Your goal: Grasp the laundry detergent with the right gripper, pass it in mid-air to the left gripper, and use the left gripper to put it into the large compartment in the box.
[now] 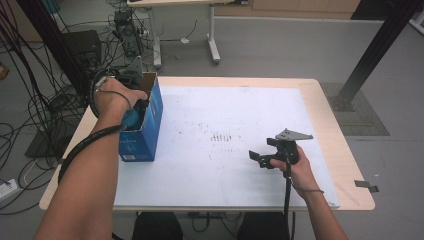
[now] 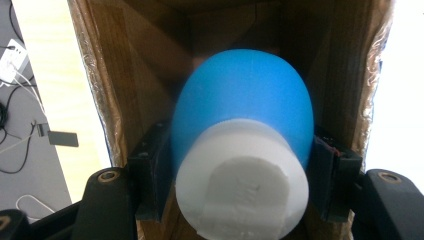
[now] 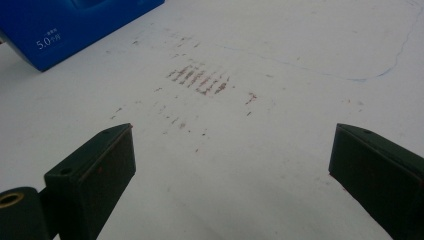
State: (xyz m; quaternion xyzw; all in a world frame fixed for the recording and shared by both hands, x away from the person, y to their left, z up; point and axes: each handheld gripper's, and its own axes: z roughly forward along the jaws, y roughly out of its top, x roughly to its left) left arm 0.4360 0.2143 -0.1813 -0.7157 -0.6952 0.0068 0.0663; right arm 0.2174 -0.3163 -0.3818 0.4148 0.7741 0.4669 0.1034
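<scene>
An open blue cardboard box (image 1: 147,131) stands at the left of the white mat (image 1: 235,102). My left gripper (image 1: 134,111) points down into its open top. It is shut on a blue rounded object with a white cylindrical end (image 2: 245,115), the pads (image 2: 150,167) pressing its two sides. The box's brown inner walls (image 2: 125,70) surround the object. My right gripper (image 1: 260,159) hovers low over the mat at the right, open with nothing between its jaws (image 3: 232,165). The box's corner (image 3: 75,25) lies beyond it at the upper left.
Reddish-brown smudges (image 3: 200,80) mark the middle of the mat. A strip of dark tape (image 1: 367,185) hangs at the table's right edge. Cables and equipment (image 1: 85,50) crowd the floor on the left. Behind are another table's legs (image 1: 214,47); a black post (image 1: 372,55) stands right.
</scene>
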